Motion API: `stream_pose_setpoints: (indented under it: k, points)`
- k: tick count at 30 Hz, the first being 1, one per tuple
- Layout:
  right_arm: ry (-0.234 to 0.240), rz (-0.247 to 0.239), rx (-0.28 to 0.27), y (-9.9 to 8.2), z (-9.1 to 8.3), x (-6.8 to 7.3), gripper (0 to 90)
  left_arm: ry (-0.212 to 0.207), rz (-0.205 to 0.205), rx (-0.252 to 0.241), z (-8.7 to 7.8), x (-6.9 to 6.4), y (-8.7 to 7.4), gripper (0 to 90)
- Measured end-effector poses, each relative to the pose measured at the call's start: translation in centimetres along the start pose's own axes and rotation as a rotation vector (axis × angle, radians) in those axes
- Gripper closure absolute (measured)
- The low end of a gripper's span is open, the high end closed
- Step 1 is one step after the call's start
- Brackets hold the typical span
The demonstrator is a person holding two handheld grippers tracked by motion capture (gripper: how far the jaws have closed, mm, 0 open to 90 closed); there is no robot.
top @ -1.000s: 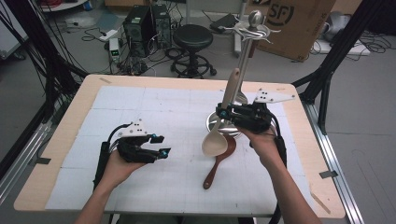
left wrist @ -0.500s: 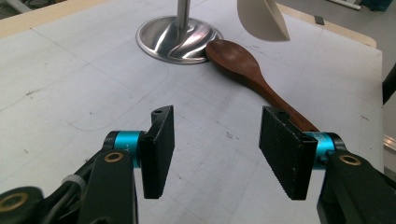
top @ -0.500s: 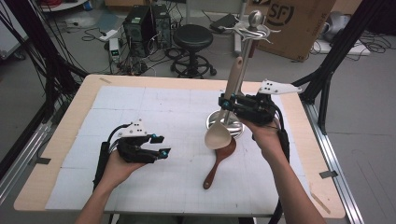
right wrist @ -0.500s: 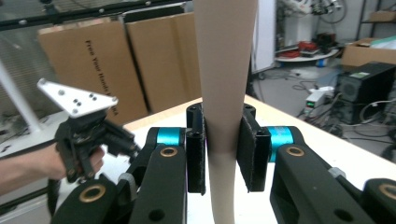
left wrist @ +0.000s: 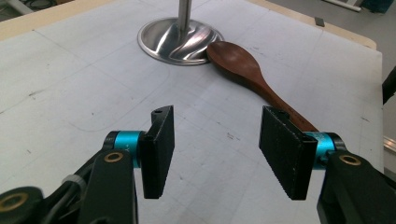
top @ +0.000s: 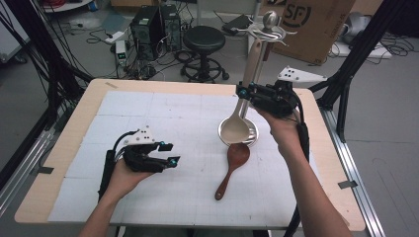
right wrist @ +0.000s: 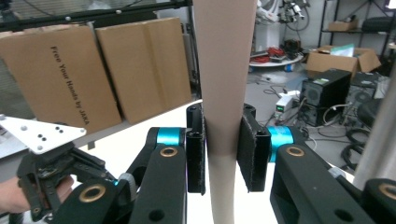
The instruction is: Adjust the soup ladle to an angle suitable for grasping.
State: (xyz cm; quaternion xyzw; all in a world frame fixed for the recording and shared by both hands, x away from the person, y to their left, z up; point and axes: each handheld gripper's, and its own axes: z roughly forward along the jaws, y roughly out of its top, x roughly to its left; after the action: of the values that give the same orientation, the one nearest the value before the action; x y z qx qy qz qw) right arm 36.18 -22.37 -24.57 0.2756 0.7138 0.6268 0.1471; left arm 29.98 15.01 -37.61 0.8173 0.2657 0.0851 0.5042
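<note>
A beige ladle [top: 236,129] hangs bowl-down over the steel base of a utensil stand [top: 251,137], its handle [right wrist: 224,60] upright. My right gripper [top: 243,92] is shut on that handle, both pads pressing its sides [right wrist: 223,144]. A brown wooden spoon [top: 232,163] lies on the white mat just in front of the base. My left gripper [top: 170,153] rests low at the mat's left, jaws open with nothing between them [left wrist: 215,149]; it faces the wooden spoon [left wrist: 247,70] and the stand base [left wrist: 180,39].
The stand's pole ends in a ball with hooks [top: 270,19] above the table's far right. Cardboard boxes [top: 316,24], a stool [top: 204,39] and computer cases stand on the floor beyond the table. A black frame post [top: 346,74] rises at the right.
My right gripper has risen with the ladle, carrying its bowl up off the mat and toward the stand's base. The left gripper and the wooden spoon have stayed put.
</note>
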Motion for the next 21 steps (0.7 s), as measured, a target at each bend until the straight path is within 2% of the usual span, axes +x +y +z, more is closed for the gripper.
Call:
stream_pose_setpoints:
  k: [4, 9, 21]
  points:
    - [-0.017, 0.017, 0.016, -0.18, 0.1, -0.33, 75.1, 0.002, 0.002, -0.005, -0.02, 0.01, 0.02, 45.9]
    - [-0.034, 0.03, 0.011, -0.21, 0.15, -0.55, 74.9, 0.003, 0.002, -0.005, -0.01, 0.0, 0.02, 45.9]
    - [-0.052, 0.026, 0.033, -0.04, 0.78, -0.5, 74.9, 0.001, 0.003, -0.004, -0.08, 0.01, 0.02, 45.9]
